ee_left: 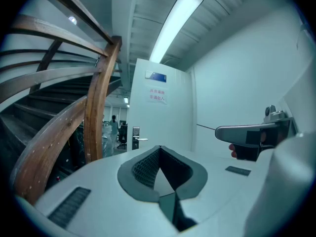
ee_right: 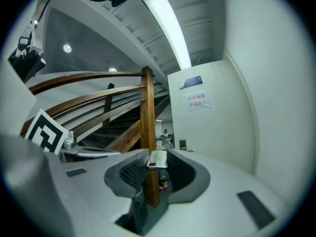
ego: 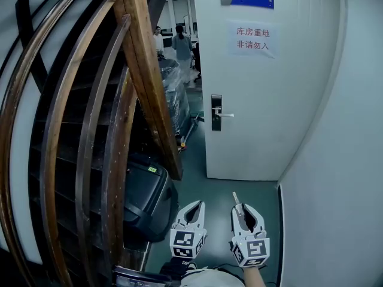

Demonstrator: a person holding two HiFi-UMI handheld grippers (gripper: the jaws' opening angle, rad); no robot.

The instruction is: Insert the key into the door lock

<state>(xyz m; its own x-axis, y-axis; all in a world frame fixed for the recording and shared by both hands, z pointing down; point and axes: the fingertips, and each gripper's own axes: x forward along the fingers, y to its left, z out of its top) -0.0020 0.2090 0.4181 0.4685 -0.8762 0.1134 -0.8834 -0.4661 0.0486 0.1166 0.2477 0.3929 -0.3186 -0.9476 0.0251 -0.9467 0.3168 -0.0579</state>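
Note:
A white door [ego: 257,88] stands ahead, its metal lock plate and lever handle [ego: 216,113] on its left edge. The lock also shows small and far off in the left gripper view [ee_left: 135,138] and the right gripper view [ee_right: 182,143]. My right gripper [ego: 239,207] is low in the head view, shut on a small silvery key [ego: 236,197] that sticks out forward from its tips. That key [ee_right: 157,159] sits pinched between the jaw tips, well short of the door. My left gripper [ego: 195,205] hangs beside it, shut with its tips together [ee_left: 159,147] and nothing held.
A curved wooden stair railing [ego: 143,70] fills the left side. A black case [ego: 146,196] sits on the floor under it. A white wall [ego: 347,160] bounds the right. Beyond the door's left edge stand wrapped pallets [ego: 173,88] and people [ego: 181,43].

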